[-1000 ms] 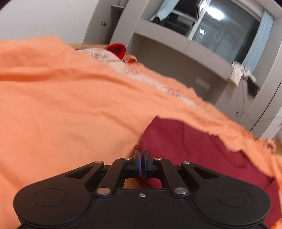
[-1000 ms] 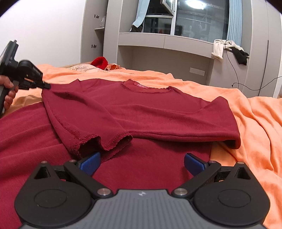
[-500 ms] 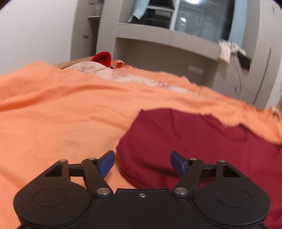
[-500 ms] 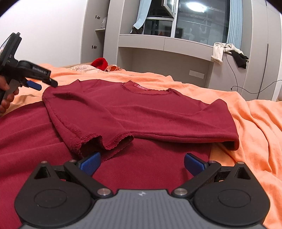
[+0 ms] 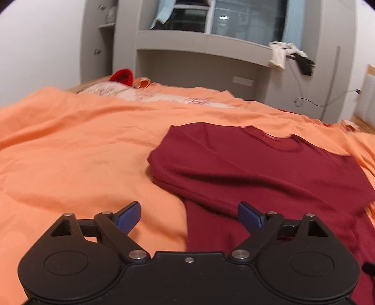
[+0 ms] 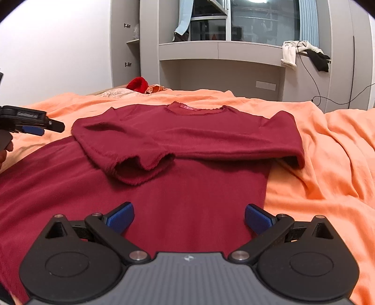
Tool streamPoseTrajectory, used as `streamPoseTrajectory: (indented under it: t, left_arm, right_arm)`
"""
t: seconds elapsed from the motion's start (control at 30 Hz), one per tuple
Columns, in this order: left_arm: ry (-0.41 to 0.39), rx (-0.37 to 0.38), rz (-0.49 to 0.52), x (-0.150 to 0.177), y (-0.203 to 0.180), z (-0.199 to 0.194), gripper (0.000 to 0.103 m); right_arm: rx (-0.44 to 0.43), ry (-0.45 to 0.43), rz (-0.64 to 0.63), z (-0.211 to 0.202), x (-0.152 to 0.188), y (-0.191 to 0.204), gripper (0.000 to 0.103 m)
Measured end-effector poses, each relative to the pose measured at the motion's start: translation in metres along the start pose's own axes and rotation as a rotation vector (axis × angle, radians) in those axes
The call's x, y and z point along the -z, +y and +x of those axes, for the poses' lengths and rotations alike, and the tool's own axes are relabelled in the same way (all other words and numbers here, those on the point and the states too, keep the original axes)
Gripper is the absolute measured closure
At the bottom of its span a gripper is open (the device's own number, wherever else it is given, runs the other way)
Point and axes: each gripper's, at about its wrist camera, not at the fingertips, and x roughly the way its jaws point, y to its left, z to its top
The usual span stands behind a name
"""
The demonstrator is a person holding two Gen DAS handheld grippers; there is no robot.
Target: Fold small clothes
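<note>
both tongs hang spread and empty, the left tongs [image 5: 187, 217] just opened; the right tongs [image 6: 188, 217] sit above the hem. the red top [image 6: 187, 145] lies ahead on the bed [image 6: 328, 152], sleeves folded in. next, probably, pinch both hem corners evenly.

White wall [image 6: 70, 47] is filling the 10 o'clock side. Grey built-in cabinet unit [image 6: 150, 47] is standing at 12, with an open recessed niche [image 6: 222, 75] under a ledge. Dark window [image 6: 264, 21] is sitting above it, reflecting a ceiling light; pale blue curtains [image 6: 307, 21] are hanging at 1 o'clock. White and black clothes [image 6: 302, 52] are draping off the ledge, a black cable [image 6: 328, 96] is trailing below them. Orange bedsheet [image 6: 328, 152] is covering the bed; red item [image 6: 138, 83] is lying at the far edge.
</note>
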Motion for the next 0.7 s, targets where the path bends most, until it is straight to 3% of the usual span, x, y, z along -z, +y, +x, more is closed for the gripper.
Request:
streamPoseTrajectory:
  t: [0.1,0.23,0.43,0.57,0.7]
  left_arm:
    - [-0.043,0.032,0.034,0.017,-0.012,-0.028,0.001]
    - [-0.064,0.055,0.036,0.040,-0.020,-0.056,0.001]
    - [-0.039,0.047,-0.004,0.058,-0.020,-0.065,0.001]
    - [-0.024,0.041,0.008,0.058,-0.020,-0.060,0.001]
    - [0.012,0.023,0.003,0.057,-0.019,-0.051,0.001]
  right_arm:
    - [0.016,-0.037,-0.028,-0.018,0.008,0.001,0.000]
    - [0.067,-0.066,-0.029,-0.033,0.009,-0.008,0.000]
    - [0.121,-0.092,0.116,-0.039,-0.002,-0.058,0.000]
    - [0.112,-0.079,0.206,-0.024,-0.020,-0.094,0.000]
    - [0.143,-0.068,0.245,0.016,-0.048,-0.126,0.000]
